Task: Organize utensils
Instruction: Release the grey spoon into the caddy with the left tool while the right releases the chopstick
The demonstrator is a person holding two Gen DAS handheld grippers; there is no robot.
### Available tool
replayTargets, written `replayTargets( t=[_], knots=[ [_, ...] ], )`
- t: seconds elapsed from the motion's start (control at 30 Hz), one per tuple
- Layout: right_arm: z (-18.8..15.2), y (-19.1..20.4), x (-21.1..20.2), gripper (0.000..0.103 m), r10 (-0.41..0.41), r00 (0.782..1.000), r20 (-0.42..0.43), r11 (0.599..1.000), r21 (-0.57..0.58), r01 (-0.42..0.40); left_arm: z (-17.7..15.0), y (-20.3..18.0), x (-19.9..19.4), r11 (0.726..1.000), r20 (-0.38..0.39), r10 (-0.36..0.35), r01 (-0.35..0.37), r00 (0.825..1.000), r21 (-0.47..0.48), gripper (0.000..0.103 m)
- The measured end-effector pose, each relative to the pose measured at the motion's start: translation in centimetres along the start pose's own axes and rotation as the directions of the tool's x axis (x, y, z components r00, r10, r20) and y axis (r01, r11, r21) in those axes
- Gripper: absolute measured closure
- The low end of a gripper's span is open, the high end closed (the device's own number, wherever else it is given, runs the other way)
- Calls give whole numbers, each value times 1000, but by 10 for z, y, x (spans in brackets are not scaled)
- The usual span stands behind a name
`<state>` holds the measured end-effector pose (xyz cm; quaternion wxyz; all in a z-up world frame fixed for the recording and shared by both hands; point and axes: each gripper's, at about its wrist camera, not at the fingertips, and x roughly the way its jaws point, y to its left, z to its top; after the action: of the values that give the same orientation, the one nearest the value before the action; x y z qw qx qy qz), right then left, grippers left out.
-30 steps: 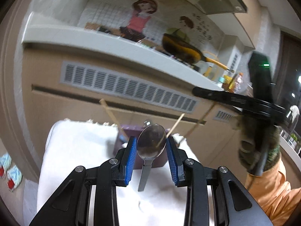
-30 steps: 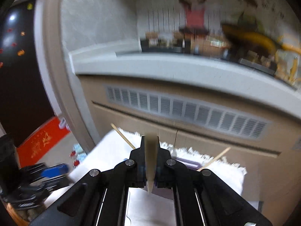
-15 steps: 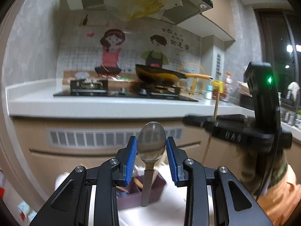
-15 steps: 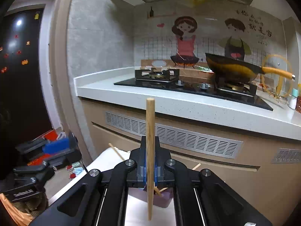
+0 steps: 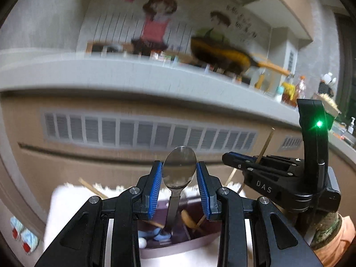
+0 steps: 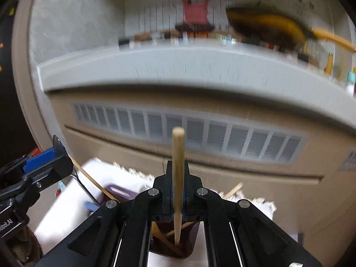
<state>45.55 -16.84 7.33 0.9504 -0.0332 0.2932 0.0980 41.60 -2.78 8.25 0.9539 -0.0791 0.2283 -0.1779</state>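
My left gripper (image 5: 179,179) is shut on a metal spoon (image 5: 179,170), bowl up, with its handle reaching down over the purple utensil holder (image 5: 178,244). My right gripper (image 6: 178,197) is shut on a wooden chopstick (image 6: 178,155) held upright, its lower end inside the same purple holder (image 6: 171,248). Several wooden sticks and a blue utensil (image 5: 160,235) stand in the holder. The right gripper also shows at right in the left wrist view (image 5: 229,158), and the left gripper at left in the right wrist view (image 6: 60,158).
The holder stands on a white cloth (image 5: 66,209) over a low table. Behind it is a beige cabinet front with a vent grille (image 5: 146,131) and a grey countertop (image 6: 178,71) carrying a stove and a yellow pan (image 6: 267,29).
Both views have tilted down from the countertop toward the holder. The spoon and the chopstick have come lower over the purple holder, and the chopstick's tip now sits inside it.
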Motion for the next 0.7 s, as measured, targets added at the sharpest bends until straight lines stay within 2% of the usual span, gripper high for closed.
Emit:
replayTargets(
  t=[0.17,0.33,0.37,0.4,0.43,0.47,0.5,0.57,0.6,0.63,0.7],
  knots=[
    [-19,-8,39,98,23,996,-90,999,30,-20,-31,11,40,1000,-101,20,-22,995,-14,70],
    [-32,-8,59,96,49,985,-164,999,3,-49,-50,14,61,999,-165,32,-36,986,-18,67],
    [-35,-7,61,89,56,984,-169,998,3,-56,-51,14,63,999,-170,35,-39,985,-16,65],
    [-37,-9,61,75,61,984,-169,998,4,-61,-53,14,63,999,-172,41,-43,984,-12,60],
    [-40,-10,58,68,55,986,-159,998,3,-55,-54,13,63,999,-171,45,-47,984,-7,57],
    [-42,-9,55,57,46,988,-146,999,0,-46,-55,13,62,999,-168,49,-49,984,2,57],
    [-43,-9,48,51,30,992,-119,1000,-6,-30,-56,11,58,999,-162,53,-52,985,10,57],
    [-44,-11,32,47,-2,998,-65,1000,-19,0,-55,11,45,998,-139,58,-57,989,9,56],
    [-45,-14,23,44,-14,999,-44,1000,-21,13,-54,12,39,998,-122,59,-59,991,0,52],
    [-47,-18,12,41,-26,999,-23,1000,-16,25,-54,14,30,998,-100,57,-58,993,-13,43],
    [-51,-24,-7,25,-50,999,8,999,-7,50,-53,17,11,998,-63,53,-55,997,-30,35]
  ],
)
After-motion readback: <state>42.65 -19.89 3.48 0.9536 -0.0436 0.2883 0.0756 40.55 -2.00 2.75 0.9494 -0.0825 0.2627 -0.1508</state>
